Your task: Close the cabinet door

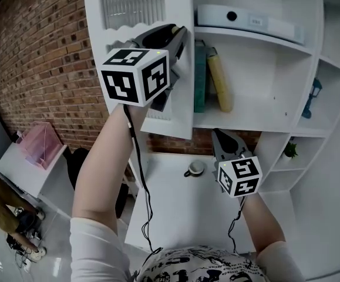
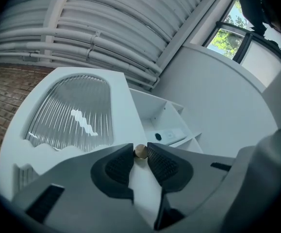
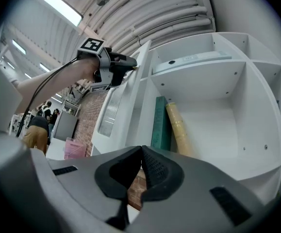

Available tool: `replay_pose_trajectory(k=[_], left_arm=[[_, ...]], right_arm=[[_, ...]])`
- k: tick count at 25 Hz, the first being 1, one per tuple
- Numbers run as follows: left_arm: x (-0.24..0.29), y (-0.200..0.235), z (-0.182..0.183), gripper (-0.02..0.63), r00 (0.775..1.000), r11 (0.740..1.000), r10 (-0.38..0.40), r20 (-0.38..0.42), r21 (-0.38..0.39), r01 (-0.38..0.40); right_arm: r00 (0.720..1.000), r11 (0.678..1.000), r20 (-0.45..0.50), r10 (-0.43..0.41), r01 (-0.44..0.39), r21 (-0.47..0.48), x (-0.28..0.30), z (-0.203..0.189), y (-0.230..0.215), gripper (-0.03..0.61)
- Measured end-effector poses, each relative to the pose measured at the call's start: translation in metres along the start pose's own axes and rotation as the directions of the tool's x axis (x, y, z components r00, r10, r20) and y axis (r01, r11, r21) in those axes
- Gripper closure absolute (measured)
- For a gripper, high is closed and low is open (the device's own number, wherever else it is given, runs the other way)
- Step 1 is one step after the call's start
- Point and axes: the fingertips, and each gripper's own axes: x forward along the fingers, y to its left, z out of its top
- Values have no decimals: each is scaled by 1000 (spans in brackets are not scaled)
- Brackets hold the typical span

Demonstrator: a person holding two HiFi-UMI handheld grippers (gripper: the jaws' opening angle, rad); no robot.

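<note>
The knob [image 2: 140, 151] is clasped by the left gripper's [image 1: 178, 37] fingers [image 2: 120, 166]. The cabinet door [image 2: 77, 115] should be swung steadily, seemingly rightward. The right gripper [image 3: 141, 149] is clenched empty.

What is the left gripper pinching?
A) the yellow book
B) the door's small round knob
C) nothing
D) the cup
B: the left gripper is clamped on the knob at the edge of the door.
</note>
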Motion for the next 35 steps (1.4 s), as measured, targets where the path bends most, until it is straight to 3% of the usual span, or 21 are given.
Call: replay_pose_trajectory(k=[17, 30, 35], left_arm=[[40, 17, -23, 511, 993, 990, 119, -22, 81, -117], [38, 19, -24, 511, 993, 988, 120, -5, 97, -119], [34, 16, -22, 500, 998, 997, 59, -11, 56, -58]], right_arm=[[999, 999, 5, 34, -34, -16, 19, -11, -24, 563], [999, 999, -16, 46, -47, -17, 30, -21, -11, 563], [999, 999, -31, 33, -33, -10, 19, -24, -1, 563]])
